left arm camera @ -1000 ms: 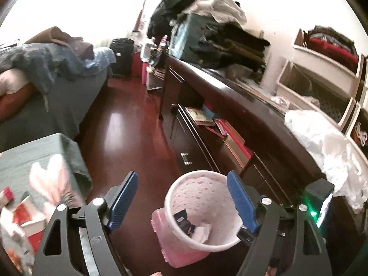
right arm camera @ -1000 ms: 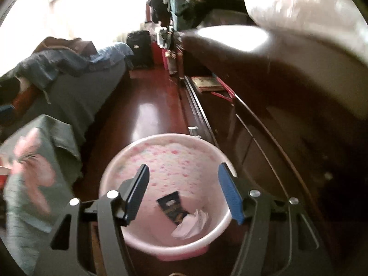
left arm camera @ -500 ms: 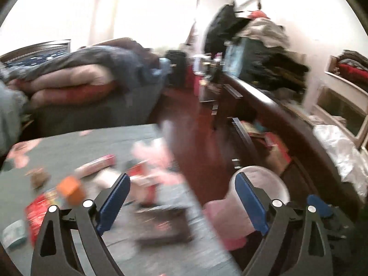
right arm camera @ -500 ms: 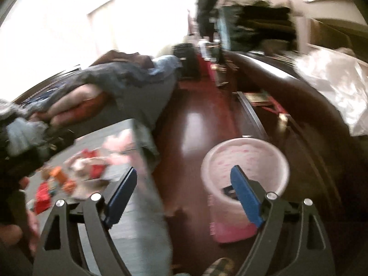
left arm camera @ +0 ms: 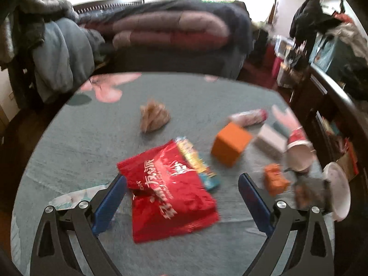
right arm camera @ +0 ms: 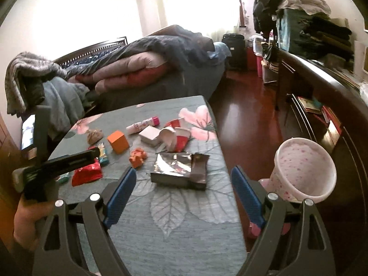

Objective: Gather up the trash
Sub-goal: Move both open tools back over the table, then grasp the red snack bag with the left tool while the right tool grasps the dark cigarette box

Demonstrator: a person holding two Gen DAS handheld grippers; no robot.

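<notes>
Hovering left hand-held gripper [left arm camera: 181, 197] over the crumpled red foil snack wrapper [left arm camera: 170, 193], jaws having just been opening and now spread wide, nothing pressed between the pads; wrapper lying flat on the grey flower-printed cloth covering the counter [left arm camera: 80, 142], framed between the blue fingers, likely the next pick. Pointing steeply down at the counter, view blurred.

Holding right hand-held gripper [right arm camera: 184, 195] lower-angled and further back, jaws likewise just opened and empty, aimed across the near counter edge toward the torn silver-lined brown carton [right arm camera: 179, 170].

Remaining trash lying scattered on the cloth: orange cardboard cube [right arm camera: 118, 141], crumpled orange paper scrap [right arm camera: 138, 158], small white box [right arm camera: 150, 135], crushed red-and-white paper cup [right arm camera: 176, 138], pink-capped white tube [right arm camera: 142, 125], brown crumpled paper ball [right arm camera: 94, 136], colourful flat wrapper [left arm camera: 195, 161] tucked partly under the red one.

Standing on the dark red floor just right of the counter, within easy reach for drops: pink-speckled white plastic bin [right arm camera: 306, 170]. Judging collection as far from finished
</notes>
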